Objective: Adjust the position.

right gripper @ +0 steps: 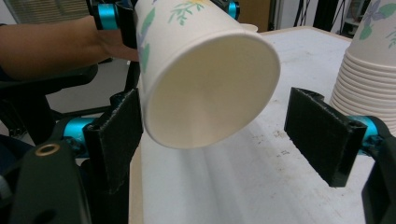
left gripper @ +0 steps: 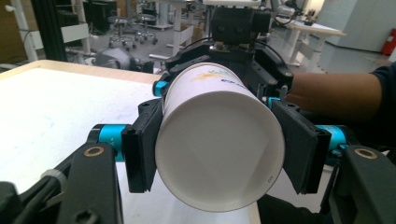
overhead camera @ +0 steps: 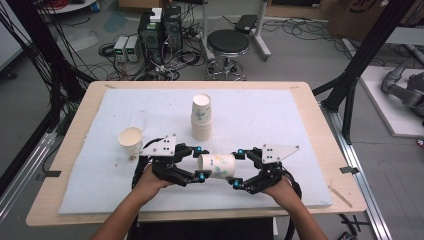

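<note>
A lone paper cup (overhead camera: pixel 130 140) stands near the worktop's (overhead camera: pixel 70 145) left edge, just beyond the left gripper (overhead camera: pixel 198 162), whose jaws are clamped on one end of a flowered cup (overhead camera: pixel 218 166) held sideways above the front-middle of the white mat (overhead camera: pixel 260 115). The right gripper (overhead camera: pixel 239 167) meets the cup's other end with jaws spread wide, one pad (right gripper: pixel 119 128) touching the wall and the other clear. A hard squeeze here could likely crush the thin wall, or a loose handover drop it. Behind, mid-mat, a tall stack of cups (overhead camera: pixel 202 118) stands close enough to be knocked.
</note>
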The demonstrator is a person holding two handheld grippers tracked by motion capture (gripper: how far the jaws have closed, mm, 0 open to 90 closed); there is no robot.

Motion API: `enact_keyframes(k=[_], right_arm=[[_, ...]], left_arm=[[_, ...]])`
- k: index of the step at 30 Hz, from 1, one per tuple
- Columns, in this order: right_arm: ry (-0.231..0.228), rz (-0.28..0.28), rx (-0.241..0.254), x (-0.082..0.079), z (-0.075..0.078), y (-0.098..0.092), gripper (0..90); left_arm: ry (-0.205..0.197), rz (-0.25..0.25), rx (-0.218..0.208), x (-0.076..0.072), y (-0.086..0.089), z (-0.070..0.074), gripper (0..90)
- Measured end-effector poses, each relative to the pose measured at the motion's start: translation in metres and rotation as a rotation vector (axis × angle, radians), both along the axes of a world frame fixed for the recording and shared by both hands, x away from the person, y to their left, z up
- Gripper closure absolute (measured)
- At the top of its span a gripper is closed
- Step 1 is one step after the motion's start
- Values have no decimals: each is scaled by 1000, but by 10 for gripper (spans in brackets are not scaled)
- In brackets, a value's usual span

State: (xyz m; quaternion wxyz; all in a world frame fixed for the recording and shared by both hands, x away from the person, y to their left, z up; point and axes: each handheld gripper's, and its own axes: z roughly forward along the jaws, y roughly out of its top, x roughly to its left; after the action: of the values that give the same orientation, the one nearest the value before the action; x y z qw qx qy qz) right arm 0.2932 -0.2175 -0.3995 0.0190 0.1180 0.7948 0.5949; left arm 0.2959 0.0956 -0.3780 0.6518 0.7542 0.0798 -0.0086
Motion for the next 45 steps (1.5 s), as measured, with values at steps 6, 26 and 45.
enact_keyframes(k=[6,26,45], right_arm=[[20,26,38,3,-1,1,204],[42,92,120,4,4,-2,301],[7,67,-169,10,40,-2,314]], left_arm=[[17,-18,-25,1,-1,-2,374],[75,-9,-78,1,-3,-7,221],[3,44,123,-4,-3,6,134]])
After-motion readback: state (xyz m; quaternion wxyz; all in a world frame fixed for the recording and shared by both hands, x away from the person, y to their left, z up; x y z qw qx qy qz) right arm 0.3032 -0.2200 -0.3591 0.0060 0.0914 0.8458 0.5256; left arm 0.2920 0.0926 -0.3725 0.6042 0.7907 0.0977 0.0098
